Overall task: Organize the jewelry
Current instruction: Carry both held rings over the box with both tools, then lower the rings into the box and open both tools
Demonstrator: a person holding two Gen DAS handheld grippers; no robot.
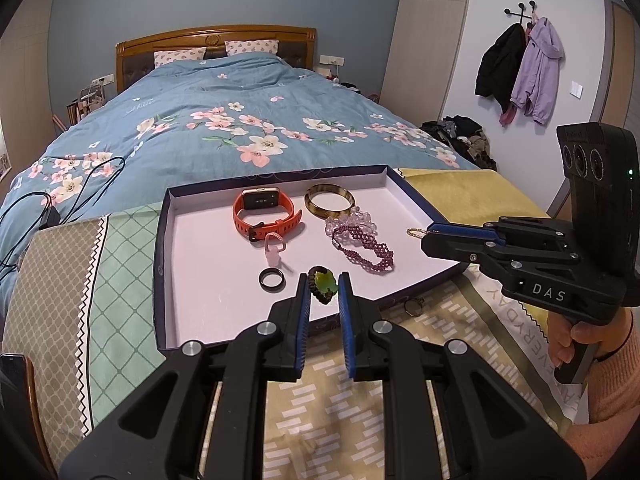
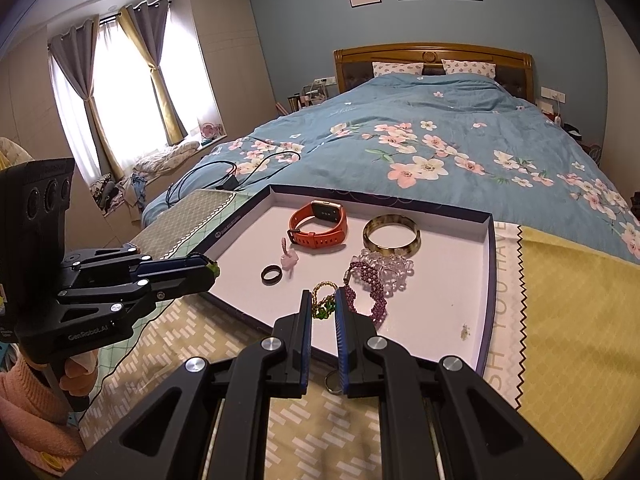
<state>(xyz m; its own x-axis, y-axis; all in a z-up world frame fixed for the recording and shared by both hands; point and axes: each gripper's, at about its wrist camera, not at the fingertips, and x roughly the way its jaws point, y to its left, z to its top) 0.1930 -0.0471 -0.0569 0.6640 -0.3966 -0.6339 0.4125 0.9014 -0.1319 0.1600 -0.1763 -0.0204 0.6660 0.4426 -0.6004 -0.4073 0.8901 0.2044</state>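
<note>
Two hand-held claws hover side by side over the near edge of a shallow white-floored tray [image 1: 162,240] on a cloth-covered bench [image 1: 320,400] at the foot of a bed [image 1: 224,120]. The left claw [image 1: 323,284] is clamped on a small green pendant [image 1: 326,289] at its tips. The right claw [image 2: 323,298] is clamped on a thin gold chain [image 2: 320,290], which dangles just ahead of its tips.

Ahead of the left claw lie a black ring [image 1: 272,279] and an orange watch [image 1: 264,212]; ahead of the right, a purple bracelet [image 2: 370,288] and a bangle [image 2: 391,236]. Bare tray floor lies out to the left of the left claw and to the right of the right claw. Another ring [image 2: 332,382] sits on the cloth under the right claw, outside the tray's low near wall.
</note>
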